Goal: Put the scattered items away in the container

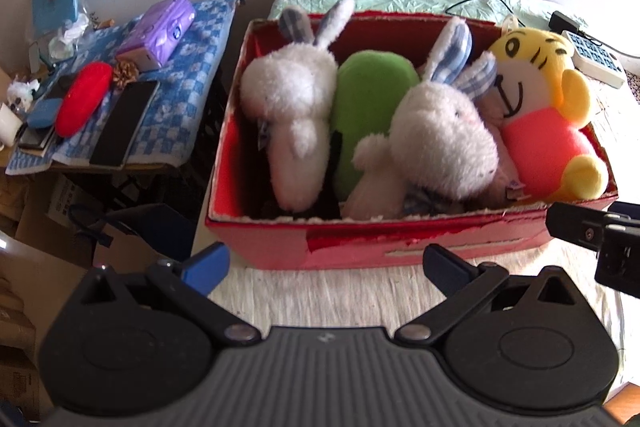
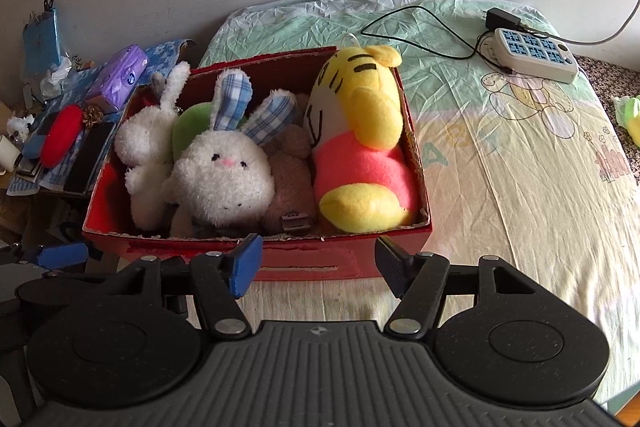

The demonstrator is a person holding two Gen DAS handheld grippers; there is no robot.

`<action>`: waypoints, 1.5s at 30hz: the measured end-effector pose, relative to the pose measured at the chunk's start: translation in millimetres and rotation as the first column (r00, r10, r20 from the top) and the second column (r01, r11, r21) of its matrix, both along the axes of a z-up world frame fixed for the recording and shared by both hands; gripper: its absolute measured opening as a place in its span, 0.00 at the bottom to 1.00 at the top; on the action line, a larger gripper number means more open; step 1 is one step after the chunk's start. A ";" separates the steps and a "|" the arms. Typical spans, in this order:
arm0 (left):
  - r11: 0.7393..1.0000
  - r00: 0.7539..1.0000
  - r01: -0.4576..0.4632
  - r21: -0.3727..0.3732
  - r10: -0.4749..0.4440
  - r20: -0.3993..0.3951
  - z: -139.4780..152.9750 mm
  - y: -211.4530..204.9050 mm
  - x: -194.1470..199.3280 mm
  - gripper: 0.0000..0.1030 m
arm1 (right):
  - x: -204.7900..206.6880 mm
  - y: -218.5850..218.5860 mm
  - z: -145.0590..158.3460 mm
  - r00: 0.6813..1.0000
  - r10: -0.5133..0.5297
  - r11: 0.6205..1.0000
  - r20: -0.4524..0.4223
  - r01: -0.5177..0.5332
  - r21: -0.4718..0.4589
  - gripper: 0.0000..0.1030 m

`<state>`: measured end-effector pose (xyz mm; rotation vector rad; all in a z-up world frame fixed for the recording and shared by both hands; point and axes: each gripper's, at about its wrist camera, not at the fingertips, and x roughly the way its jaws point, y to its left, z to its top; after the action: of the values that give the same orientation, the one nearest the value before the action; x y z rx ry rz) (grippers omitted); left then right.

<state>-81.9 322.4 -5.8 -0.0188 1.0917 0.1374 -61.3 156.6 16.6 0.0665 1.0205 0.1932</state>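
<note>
Both the left hand-held gripper (image 1: 326, 265) and right hand-held gripper (image 2: 316, 261) hang wide and empty just short of the red box (image 2: 304, 263); ahead, the toys look packed, so retreat without snagging the tiger plush (image 2: 360, 155).

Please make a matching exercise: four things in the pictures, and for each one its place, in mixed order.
Things:
1. tiger plush
2. green plush
3. power strip
4. red pouch

Places:
a. between the two white rabbits
b. on the checked blue cloth
c. on the bedsheet, outside the box
d. at the right end of the red box

Pairs: 1-d, 2-a, 3-c, 4-b
</note>
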 end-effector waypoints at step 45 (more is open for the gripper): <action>1.000 0.996 0.005 0.007 -0.006 0.088 17.5 1.1 23.5 1.00 | 17.2 7.5 21.2 0.994 -0.041 0.998 0.101 0.046 -0.041 0.68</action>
<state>-58.4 323.5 11.7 -0.0154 1.0029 0.1346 -44.1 164.1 37.8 0.0394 0.9225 0.1332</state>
